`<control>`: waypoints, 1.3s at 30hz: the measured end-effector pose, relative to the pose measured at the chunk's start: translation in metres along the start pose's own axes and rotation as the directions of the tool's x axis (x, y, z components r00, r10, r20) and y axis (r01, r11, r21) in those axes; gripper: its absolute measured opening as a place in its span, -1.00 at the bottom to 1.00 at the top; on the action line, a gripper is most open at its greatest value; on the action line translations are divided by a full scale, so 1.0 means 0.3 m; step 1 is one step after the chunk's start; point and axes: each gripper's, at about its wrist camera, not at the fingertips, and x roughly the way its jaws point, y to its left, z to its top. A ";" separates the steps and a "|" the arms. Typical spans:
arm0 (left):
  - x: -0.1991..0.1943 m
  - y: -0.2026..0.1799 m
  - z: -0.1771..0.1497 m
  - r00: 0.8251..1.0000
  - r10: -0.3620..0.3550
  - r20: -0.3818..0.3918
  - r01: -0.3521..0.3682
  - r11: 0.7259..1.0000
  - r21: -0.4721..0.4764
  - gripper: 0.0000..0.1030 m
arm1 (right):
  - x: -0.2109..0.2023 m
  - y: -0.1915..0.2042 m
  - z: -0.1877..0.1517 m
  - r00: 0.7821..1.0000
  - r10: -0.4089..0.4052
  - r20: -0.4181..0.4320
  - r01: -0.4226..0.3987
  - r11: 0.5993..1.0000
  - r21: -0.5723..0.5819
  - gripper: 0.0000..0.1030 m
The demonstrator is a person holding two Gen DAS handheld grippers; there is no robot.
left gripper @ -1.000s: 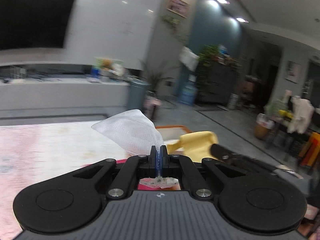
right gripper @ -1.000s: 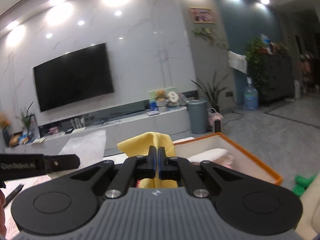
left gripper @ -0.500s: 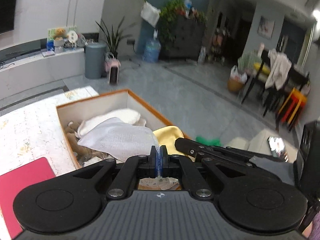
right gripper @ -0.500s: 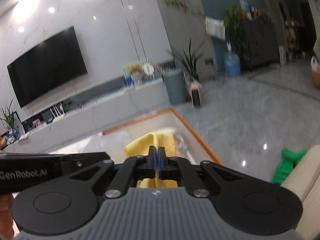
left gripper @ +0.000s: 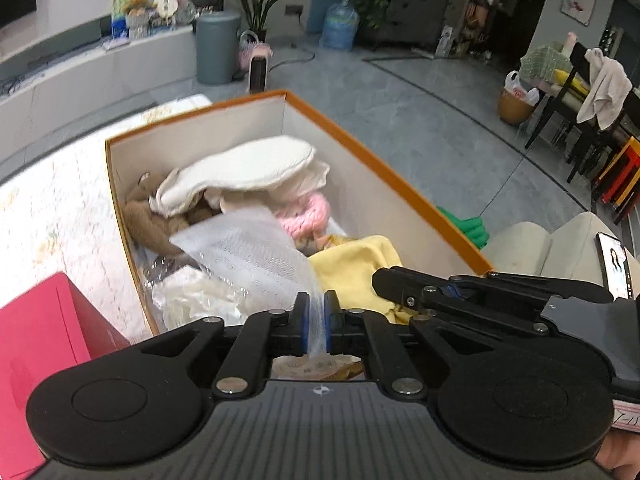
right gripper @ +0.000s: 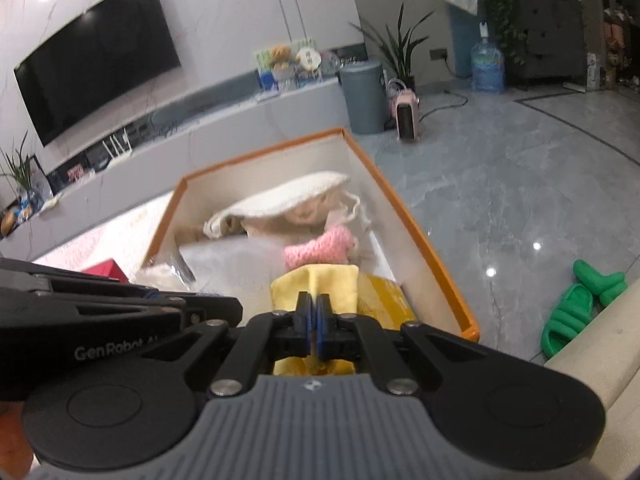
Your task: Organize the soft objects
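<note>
An orange-rimmed box (left gripper: 384, 176) (right gripper: 420, 232) with white inner walls holds soft things: a cream cloth (left gripper: 244, 172) (right gripper: 296, 196), a brown plush (left gripper: 148, 220), a pink knit piece (left gripper: 312, 212) (right gripper: 320, 250). My left gripper (left gripper: 316, 310) is shut on a white mesh cloth (left gripper: 248, 256), held over the near end of the box. My right gripper (right gripper: 313, 308) is shut on a yellow cloth (right gripper: 316, 284) (left gripper: 356, 268), also over the near end. The right gripper shows in the left wrist view (left gripper: 460, 292).
A red box (left gripper: 44, 352) sits left of the orange box on the pale patterned table (left gripper: 52, 208). Green slippers (right gripper: 576, 300) lie on the grey floor to the right, beside a beige sofa (right gripper: 600, 352). A grey bin (right gripper: 362, 96) stands behind.
Both grippers tilted down and moved over the box with their cloths. The views went from the room and TV wall to looking into the box.
</note>
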 end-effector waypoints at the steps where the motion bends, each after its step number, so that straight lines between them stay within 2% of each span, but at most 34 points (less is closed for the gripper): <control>1: -0.002 0.003 -0.004 1.000 -0.003 -0.003 0.003 1.000 -0.003 -0.84 | 0.004 -0.002 0.001 1.000 0.000 -0.010 0.000 1.000 0.002 -1.00; 6: -0.031 0.005 -0.005 1.000 0.024 0.018 -0.024 1.000 -0.013 -0.35 | -0.005 -0.007 -0.012 1.000 -0.006 -0.017 0.006 1.000 0.010 -0.92; 11: -0.096 0.018 0.008 0.998 0.019 0.064 -0.017 0.999 -0.033 -0.06 | -0.025 -0.007 0.015 1.000 0.020 -0.018 -0.020 0.999 0.027 -0.86; 15: -0.181 0.023 0.013 0.992 0.010 0.125 -0.006 0.999 -0.033 0.04 | -0.072 0.009 0.037 1.000 0.020 -0.002 -0.020 1.000 0.015 -0.56; 17: -0.226 0.027 0.013 0.987 0.025 0.158 -0.020 0.999 -0.033 0.08 | -0.103 0.027 0.050 1.000 0.025 0.015 -0.025 1.000 0.011 -0.53; 21: -0.317 0.047 -0.007 0.972 0.063 0.224 -0.052 0.997 -0.058 0.12 | -0.172 0.065 0.078 0.997 0.042 0.060 -0.043 0.999 0.001 -0.30; 27: -0.467 0.077 -0.062 0.926 0.147 0.349 -0.129 0.989 -0.076 0.12 | -0.278 0.153 0.107 0.990 0.089 0.113 -0.085 0.996 -0.037 -0.16; 31: -0.560 0.076 -0.095 0.889 0.226 0.397 -0.209 0.974 -0.087 0.12 | -0.362 0.237 0.110 0.983 0.115 0.144 -0.102 0.990 -0.094 -0.03; 37: -0.686 0.071 -0.165 0.825 0.330 0.458 -0.312 0.943 -0.118 0.12 | -0.476 0.338 0.084 0.973 0.155 0.169 -0.132 0.981 -0.140 0.24; 38: -0.703 0.063 -0.173 0.818 0.340 0.465 -0.323 0.939 -0.119 0.12 | -0.491 0.349 0.075 0.972 0.158 0.171 -0.135 0.981 -0.141 0.36; 39: -0.721 0.066 -0.188 0.811 0.344 0.473 -0.326 0.937 -0.122 0.12 | -0.505 0.364 0.064 0.971 0.164 0.174 -0.139 0.979 -0.146 0.37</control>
